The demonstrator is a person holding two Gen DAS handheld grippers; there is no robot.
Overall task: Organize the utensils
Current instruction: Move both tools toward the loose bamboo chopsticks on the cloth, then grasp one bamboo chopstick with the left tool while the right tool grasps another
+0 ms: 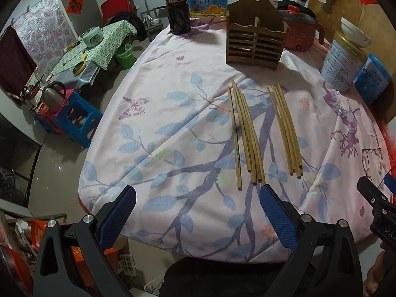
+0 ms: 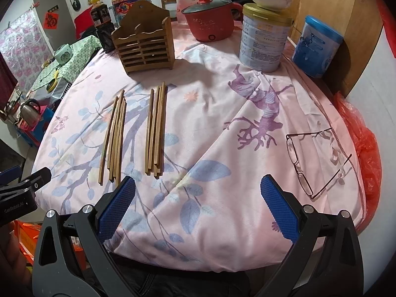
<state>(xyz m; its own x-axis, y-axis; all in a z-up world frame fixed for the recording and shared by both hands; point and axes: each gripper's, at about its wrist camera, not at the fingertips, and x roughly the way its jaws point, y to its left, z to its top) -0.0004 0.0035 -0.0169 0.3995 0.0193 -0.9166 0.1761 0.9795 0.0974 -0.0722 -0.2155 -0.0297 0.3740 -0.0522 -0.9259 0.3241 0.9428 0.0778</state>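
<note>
With both my left tongs (image 1: 197, 199) and right tongs (image 2: 197, 189) wide and empty at the table's near edge, I worry the loose chopsticks (image 1: 247, 133) mid-cloth will scatter before reaching the far-edge wooden holder (image 1: 255, 42).

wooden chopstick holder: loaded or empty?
Looks empty. No chopsticks stick up from the wooden holder; both bundles lie flat on the cloth in front. Interior behind the slats not fully visible.

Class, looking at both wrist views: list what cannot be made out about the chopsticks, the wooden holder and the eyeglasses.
- Chopsticks: exact count, both views; sticks overlap.
- Wooden holder: inside contents, both views; slatted front hides it.
- Eyeglasses: partly cut off in left view by the right gripper.
</note>
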